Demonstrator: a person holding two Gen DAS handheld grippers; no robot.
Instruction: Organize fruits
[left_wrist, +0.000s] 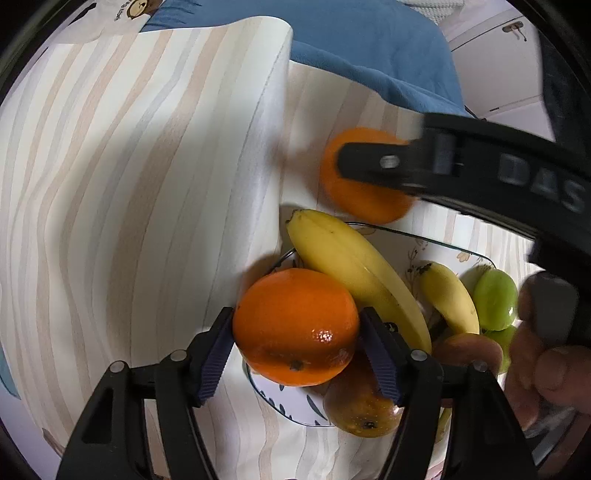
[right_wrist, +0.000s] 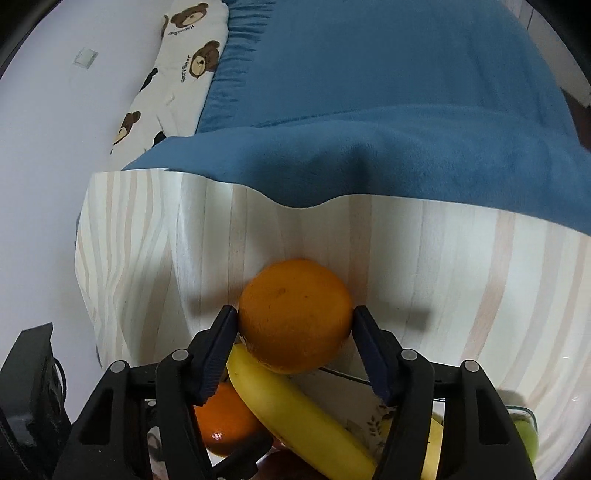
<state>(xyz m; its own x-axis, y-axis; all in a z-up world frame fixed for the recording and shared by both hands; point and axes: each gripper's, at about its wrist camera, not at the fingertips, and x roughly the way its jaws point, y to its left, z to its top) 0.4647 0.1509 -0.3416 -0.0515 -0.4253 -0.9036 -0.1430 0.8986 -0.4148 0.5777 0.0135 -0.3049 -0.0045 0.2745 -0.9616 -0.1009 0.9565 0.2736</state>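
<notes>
My left gripper is shut on an orange and holds it over the near-left corner of a white patterned plate. On the plate lie a large banana, a smaller banana, green fruits and brownish fruits. My right gripper is shut on a second orange, held just beyond the plate's far edge; it also shows in the left wrist view. The large banana and the left gripper's orange lie below it.
A striped wood-pattern sheet covers the table and curls up behind the plate. A blue blanket and a bear-print pillow lie beyond. A hand grips the right tool's handle at the right.
</notes>
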